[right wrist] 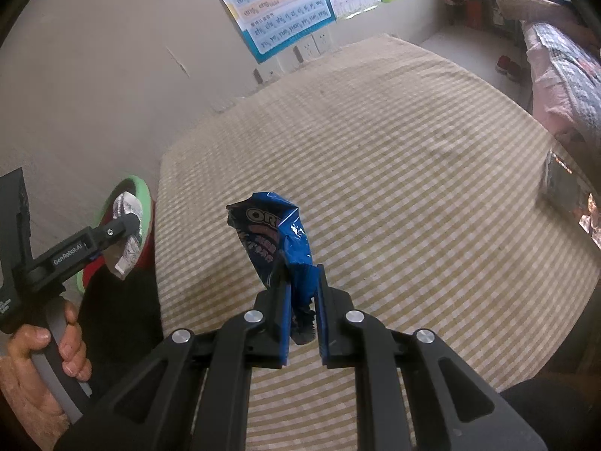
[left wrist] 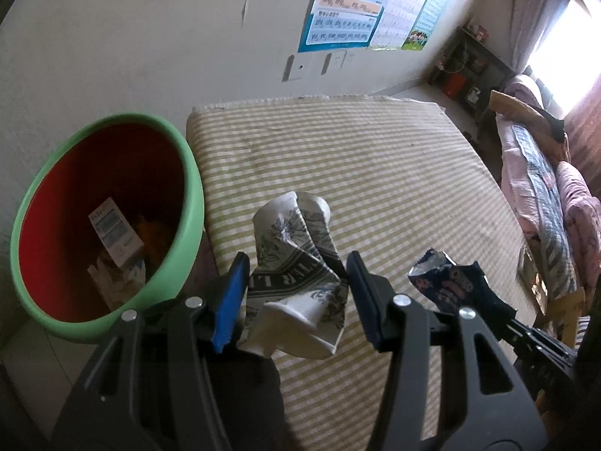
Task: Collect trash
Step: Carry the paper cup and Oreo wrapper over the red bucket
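The left gripper (left wrist: 296,282) pinches a crushed paper cup (left wrist: 300,263) by the bin (left wrist: 188,188) at the bed (left wrist: 375,169) edge; the right gripper (right wrist: 302,300) pinches a blue wrapper (right wrist: 278,240) over open striped bedding.

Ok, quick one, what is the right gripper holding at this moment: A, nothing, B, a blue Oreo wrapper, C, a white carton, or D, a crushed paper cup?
B: in the right wrist view the right gripper is shut on the blue Oreo wrapper, while the crushed paper cup sits in the left gripper.
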`<control>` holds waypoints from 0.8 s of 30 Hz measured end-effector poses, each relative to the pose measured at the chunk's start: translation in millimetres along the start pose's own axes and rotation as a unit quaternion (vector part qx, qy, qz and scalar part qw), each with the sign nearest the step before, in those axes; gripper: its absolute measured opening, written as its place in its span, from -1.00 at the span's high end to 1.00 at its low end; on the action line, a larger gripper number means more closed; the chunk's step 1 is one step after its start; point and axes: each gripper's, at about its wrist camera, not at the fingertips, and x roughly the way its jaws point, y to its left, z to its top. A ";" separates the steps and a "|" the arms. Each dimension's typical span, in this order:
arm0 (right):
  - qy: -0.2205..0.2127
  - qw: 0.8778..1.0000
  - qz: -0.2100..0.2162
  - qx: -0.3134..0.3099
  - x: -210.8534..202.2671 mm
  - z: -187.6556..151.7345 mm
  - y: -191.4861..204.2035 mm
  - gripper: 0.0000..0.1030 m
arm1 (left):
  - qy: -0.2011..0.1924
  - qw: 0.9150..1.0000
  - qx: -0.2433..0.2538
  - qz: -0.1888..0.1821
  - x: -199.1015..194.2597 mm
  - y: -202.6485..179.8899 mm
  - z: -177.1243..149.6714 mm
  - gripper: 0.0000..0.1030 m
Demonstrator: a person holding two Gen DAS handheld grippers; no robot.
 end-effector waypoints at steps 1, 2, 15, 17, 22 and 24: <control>-0.002 1.000 -0.001 -0.002 -2.4 0.7 2.5 0.78 | -0.001 1.000 0.002 -0.002 -1.9 -0.4 -0.3 0.00; -0.006 1.000 -0.003 -0.006 -5.6 1.7 5.5 0.78 | -0.004 1.000 0.006 -0.005 -5.1 -2.4 -0.5 0.00; -0.048 0.997 -0.023 -0.048 -35.8 17.5 45.3 0.78 | -0.034 0.999 0.020 -0.007 -30.7 -0.3 1.3 -0.01; -0.048 0.997 -0.020 -0.053 -36.5 18.7 51.5 0.78 | -0.038 0.999 0.017 -0.005 -32.5 3.5 3.1 -0.01; -0.045 0.996 -0.015 -0.069 -34.4 20.9 67.4 0.78 | -0.039 0.999 0.003 0.000 -35.0 17.9 6.1 -0.01; -0.043 0.996 -0.013 -0.075 -32.3 21.9 74.4 0.77 | -0.042 0.999 -0.003 0.001 -37.5 23.4 6.4 -0.01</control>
